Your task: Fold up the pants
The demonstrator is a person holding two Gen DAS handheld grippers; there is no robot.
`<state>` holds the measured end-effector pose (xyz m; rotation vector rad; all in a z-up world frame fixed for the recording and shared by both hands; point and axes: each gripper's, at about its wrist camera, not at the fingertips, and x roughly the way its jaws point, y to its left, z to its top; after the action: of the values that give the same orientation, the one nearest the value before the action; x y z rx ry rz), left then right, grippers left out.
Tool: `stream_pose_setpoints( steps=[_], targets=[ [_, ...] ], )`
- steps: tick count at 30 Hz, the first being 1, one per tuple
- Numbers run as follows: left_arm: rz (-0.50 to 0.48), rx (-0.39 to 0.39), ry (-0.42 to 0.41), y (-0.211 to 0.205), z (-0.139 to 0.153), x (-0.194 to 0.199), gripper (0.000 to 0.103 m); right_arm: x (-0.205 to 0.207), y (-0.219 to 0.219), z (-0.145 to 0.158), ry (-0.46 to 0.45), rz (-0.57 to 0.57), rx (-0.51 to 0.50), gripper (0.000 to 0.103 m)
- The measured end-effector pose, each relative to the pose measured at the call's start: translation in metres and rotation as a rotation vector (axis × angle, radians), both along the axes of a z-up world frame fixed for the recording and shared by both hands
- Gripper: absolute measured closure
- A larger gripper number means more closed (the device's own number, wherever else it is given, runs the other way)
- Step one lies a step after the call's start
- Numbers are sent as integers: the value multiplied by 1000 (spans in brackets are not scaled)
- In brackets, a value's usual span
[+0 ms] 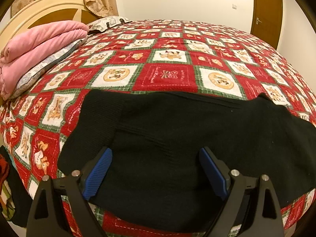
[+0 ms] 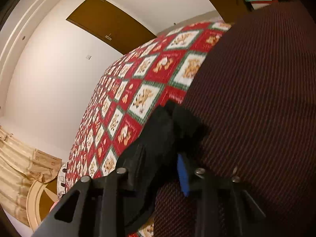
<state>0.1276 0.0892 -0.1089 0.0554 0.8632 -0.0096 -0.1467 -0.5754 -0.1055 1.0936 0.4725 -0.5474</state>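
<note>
Black ribbed pants (image 1: 177, 130) lie folded across the near part of the bed, on a red checked quilt (image 1: 169, 73). My left gripper (image 1: 156, 169) is open above the pants' near edge, its blue pads (image 1: 97, 173) spread wide with nothing between them. In the right wrist view the pants (image 2: 256, 108) fill the right side, seen very close. My right gripper (image 2: 175, 138) is tilted sideways and is shut on a bunched fold of the black pants; one blue pad (image 2: 182, 175) shows beside the cloth.
A folded pink blanket (image 1: 37, 45) and a pillow (image 1: 49, 63) lie at the bed's far left by the cream headboard (image 1: 39, 9). A brown door (image 1: 266, 11) stands at the far right. Clothes (image 1: 6, 177) hang off the bed's left edge.
</note>
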Motion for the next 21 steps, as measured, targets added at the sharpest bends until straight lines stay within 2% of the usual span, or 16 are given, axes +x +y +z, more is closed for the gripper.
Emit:
stream_pose_setpoints(
  steps=[3,5,6,7,8,10,15,16,18,21],
  targets=[
    [2,2,4,-1,0,0,10,8,-10,0,47,19,2,69],
    [4,3,8,-2,0,0,10,12,-13,6,82,29,-51,72],
    [5,4,9,-2,0,0,10,17,-12,14,144,46,-130,92],
    [4,4,8,-2,0,0,10,19,-11,18,170,62,-176,98],
    [4,5,8,-2,1,0,10,20,-10,25,180,77,-234,98],
    [3,6,7,-2,1,1,10,16,-12,29,187,71,-277,98],
    [2,7,6,-2,0,1,10,13,-21,7,263,71,-294,97],
    [1,9,6,-2,1,1,9,11,-22,7,254,61,-312,93],
    [0,10,7,-2,1,2,9,6,-25,10,286,26,-342,80],
    [-7,12,9,-2,2,2,9,-13,-25,24,399,-146,-373,79]
  ],
)
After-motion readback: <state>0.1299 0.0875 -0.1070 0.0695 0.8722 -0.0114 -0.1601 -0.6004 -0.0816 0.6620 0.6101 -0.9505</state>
